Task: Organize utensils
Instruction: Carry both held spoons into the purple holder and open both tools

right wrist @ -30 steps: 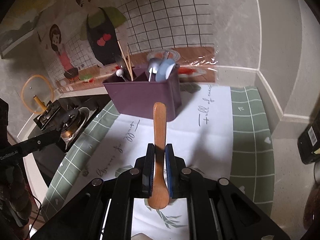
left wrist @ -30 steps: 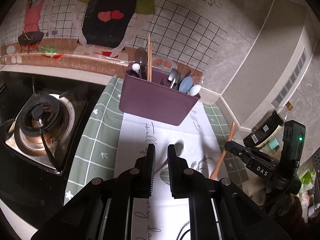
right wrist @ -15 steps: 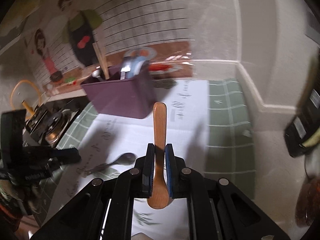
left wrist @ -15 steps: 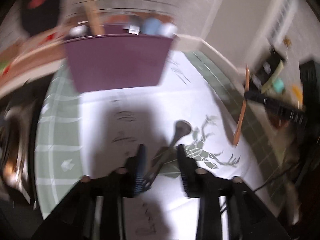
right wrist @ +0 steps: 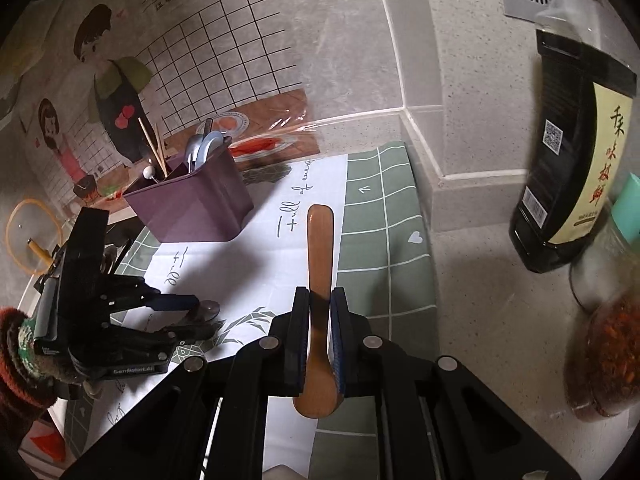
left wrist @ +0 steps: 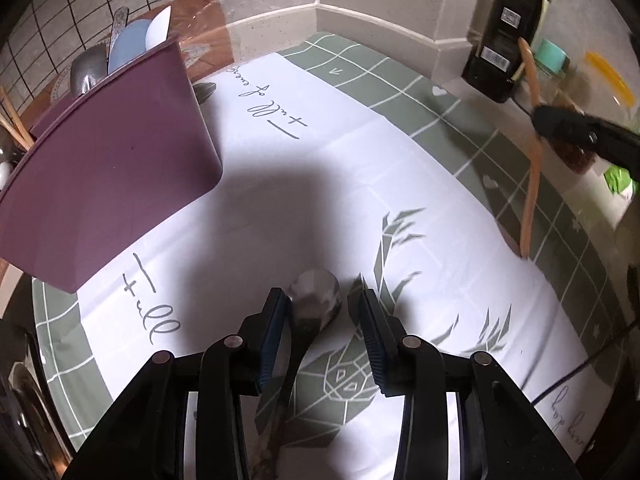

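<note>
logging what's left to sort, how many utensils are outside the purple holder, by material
wooden spoon: 1, clamped in the right tongs
metal spoon: 1, on the mat between the open left tongs
total: 2

One wooden spoon (right wrist: 319, 264), one metal spoon (left wrist: 314, 300)
</note>
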The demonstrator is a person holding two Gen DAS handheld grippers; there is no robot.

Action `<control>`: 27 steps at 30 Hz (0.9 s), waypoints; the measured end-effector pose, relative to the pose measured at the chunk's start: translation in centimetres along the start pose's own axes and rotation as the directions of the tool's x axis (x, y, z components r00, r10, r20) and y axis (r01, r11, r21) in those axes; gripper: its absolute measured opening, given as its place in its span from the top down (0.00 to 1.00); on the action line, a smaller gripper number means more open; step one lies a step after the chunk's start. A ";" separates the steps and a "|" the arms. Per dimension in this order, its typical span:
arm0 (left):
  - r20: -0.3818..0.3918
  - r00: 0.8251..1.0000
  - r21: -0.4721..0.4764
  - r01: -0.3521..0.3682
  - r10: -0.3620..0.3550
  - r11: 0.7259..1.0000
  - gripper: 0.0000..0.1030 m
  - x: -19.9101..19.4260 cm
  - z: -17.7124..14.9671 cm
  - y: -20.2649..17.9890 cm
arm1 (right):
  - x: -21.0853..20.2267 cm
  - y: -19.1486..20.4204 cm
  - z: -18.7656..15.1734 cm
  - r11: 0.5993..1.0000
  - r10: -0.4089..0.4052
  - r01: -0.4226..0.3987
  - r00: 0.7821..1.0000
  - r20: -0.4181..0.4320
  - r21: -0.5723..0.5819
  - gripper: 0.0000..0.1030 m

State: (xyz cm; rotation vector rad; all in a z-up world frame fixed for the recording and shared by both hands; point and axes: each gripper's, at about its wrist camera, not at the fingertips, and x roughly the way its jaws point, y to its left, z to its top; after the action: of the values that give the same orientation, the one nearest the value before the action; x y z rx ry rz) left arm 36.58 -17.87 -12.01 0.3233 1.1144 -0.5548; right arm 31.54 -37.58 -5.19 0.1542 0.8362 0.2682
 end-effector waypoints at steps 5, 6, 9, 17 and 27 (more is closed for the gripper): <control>0.018 0.999 -0.029 -0.026 0.027 0.999 0.71 -0.1 -0.2 0.1 | 0.0 0.9 0.0 1.000 0.012 -0.012 1.000 0.005 -0.017 0.90; 0.029 0.999 -0.048 -0.034 0.035 0.998 0.71 -0.3 -0.6 0.2 | 0.0 1.3 0.1 1.000 0.019 -0.019 1.000 0.004 -0.024 0.90; 0.079 0.997 -0.171 0.005 0.008 0.985 0.71 -1.6 -2.3 1.4 | 0.2 2.6 0.2 0.998 0.048 -0.048 0.999 -0.001 -0.042 0.90; 0.284 0.958 -0.433 0.085 0.046 0.898 0.71 -8.1 -8.0 3.5 | 1.3 6.5 0.3 0.988 0.114 -0.116 0.993 -0.020 -0.105 0.90; 0.380 0.917 -0.503 0.095 0.121 0.859 0.71 -12.5 -10.4 4.7 | 1.0 10.7 0.9 0.969 0.163 -0.162 0.987 -0.009 -0.184 0.90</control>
State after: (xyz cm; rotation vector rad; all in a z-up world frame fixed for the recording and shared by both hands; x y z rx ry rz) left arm 27.33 -5.51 -5.07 -0.2473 0.8154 -0.2706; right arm 31.01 -27.09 -2.69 0.0497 0.7891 0.4977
